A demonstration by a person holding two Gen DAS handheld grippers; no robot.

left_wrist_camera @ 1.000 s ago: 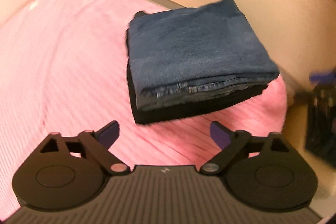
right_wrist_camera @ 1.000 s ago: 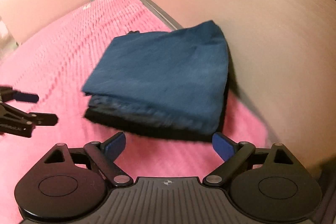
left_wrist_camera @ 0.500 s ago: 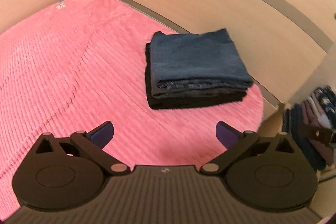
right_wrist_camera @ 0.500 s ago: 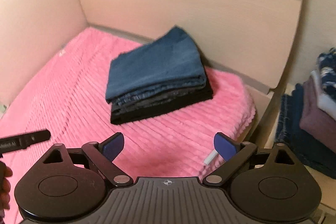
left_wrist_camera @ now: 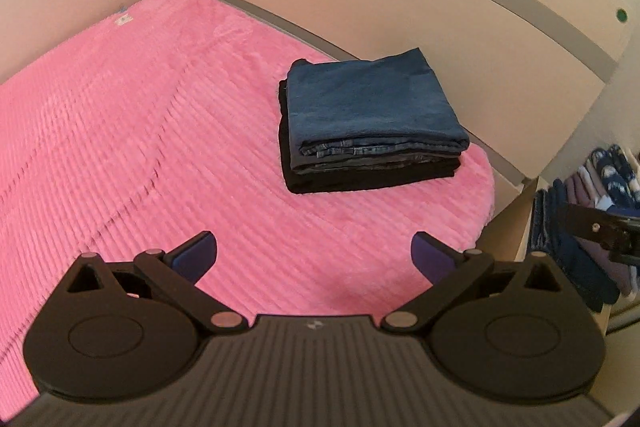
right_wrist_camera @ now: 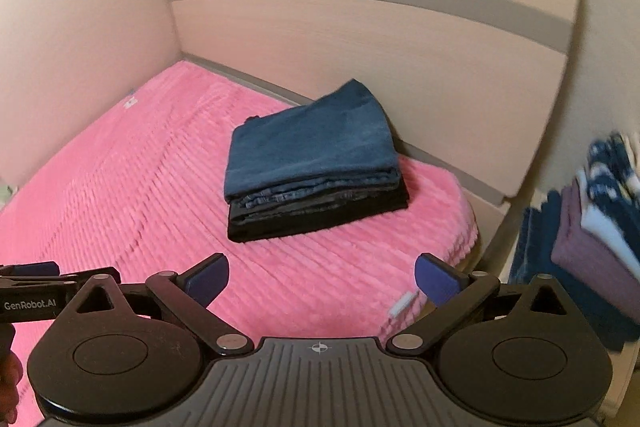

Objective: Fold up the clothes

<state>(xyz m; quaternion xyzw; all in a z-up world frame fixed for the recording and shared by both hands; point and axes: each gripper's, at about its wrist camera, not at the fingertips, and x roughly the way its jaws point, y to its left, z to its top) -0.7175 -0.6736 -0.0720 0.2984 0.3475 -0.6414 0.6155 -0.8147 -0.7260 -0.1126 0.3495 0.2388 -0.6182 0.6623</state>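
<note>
A: Left gripper [left_wrist_camera: 314, 253] and right gripper [right_wrist_camera: 322, 277] are both seen spread wide, the right just opened further, nothing between the jaws.

B: Folded stack [left_wrist_camera: 368, 127] is noted ahead on the pink bed [left_wrist_camera: 140, 147], well apart. Unfolded pile [right_wrist_camera: 592, 227] lies rightward, nearer the right gripper.

The lettering "GenRobot.AI" is printed in white on the black side of the left gripper [right_wrist_camera: 28, 279], seen at the left of the right gripper's [right_wrist_camera: 322, 279] view. No other text can be read; the white tag [right_wrist_camera: 401, 305] just ahead is too small to read.
</note>
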